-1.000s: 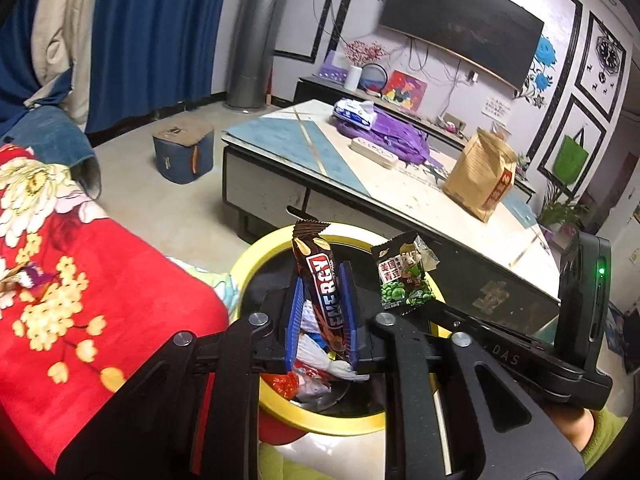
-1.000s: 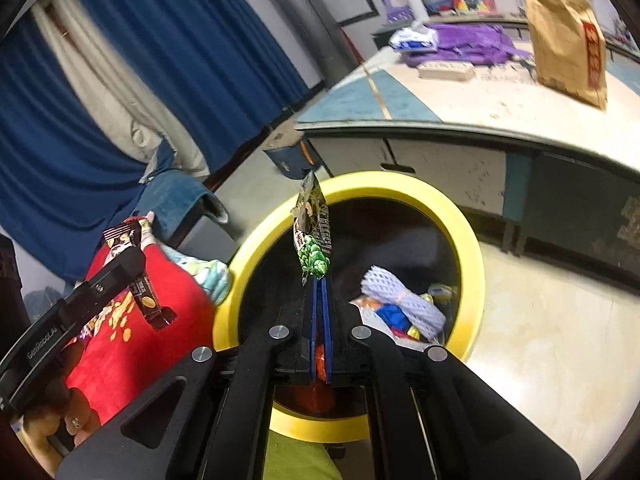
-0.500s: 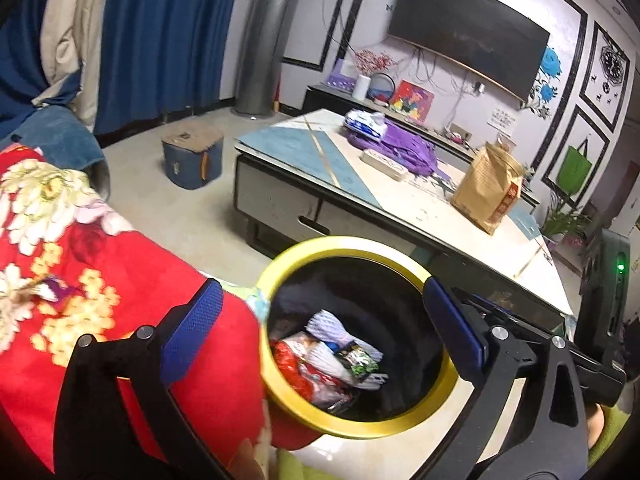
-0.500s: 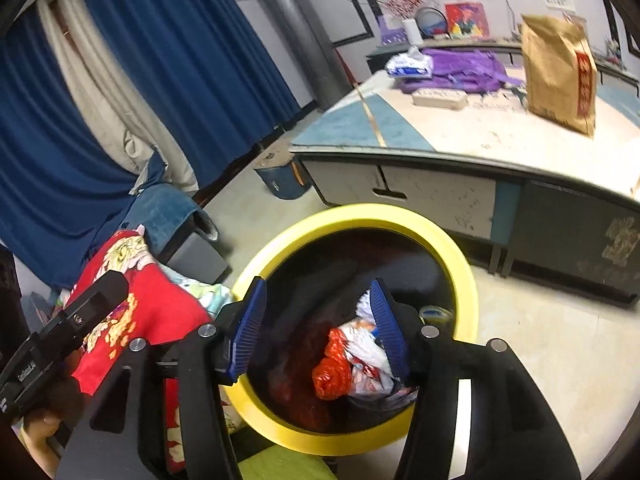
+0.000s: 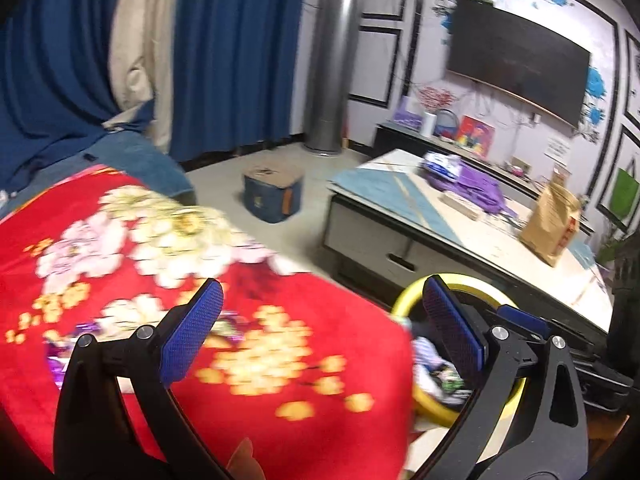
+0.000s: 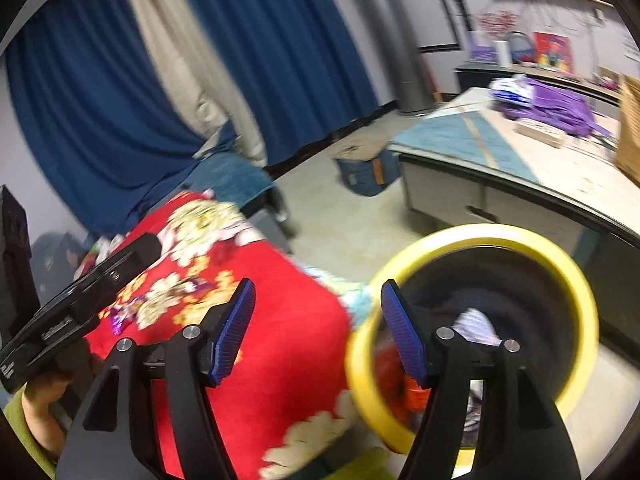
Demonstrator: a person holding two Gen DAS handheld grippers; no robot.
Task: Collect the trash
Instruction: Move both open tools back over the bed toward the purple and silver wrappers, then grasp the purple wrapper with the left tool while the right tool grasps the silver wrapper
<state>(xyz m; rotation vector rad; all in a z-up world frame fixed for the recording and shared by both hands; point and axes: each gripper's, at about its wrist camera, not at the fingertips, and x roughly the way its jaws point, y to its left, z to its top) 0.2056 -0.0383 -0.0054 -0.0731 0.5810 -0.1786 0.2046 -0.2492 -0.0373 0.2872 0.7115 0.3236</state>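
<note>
A yellow-rimmed trash bin (image 6: pixel 576 292) stands on the floor beside a red flowered blanket (image 5: pixel 256 320); it also shows in the left wrist view (image 5: pixel 464 280). Wrappers (image 6: pixel 476 320) lie inside it. My left gripper (image 5: pixel 320 332) is open and empty over the blanket's edge. My right gripper (image 6: pixel 316 328) is open and empty, between blanket (image 6: pixel 256 280) and bin. A purple wrapper (image 5: pixel 60 360) lies on the blanket left of my left gripper, and shows in the right wrist view (image 6: pixel 120 320). The views are blurred.
A low coffee table (image 5: pixel 400 200) carries a purple bag (image 5: pixel 476 188) and a brown paper bag (image 5: pixel 552 224). A small blue box (image 5: pixel 274 192) sits on the floor. Blue curtains (image 5: pixel 240 48) hang behind. The left gripper's body (image 6: pixel 72 308) shows at left in the right wrist view.
Both grippers opened and dropped their wrappers into the bin. Both have since swung left, away from the bin toward the red blanket.
</note>
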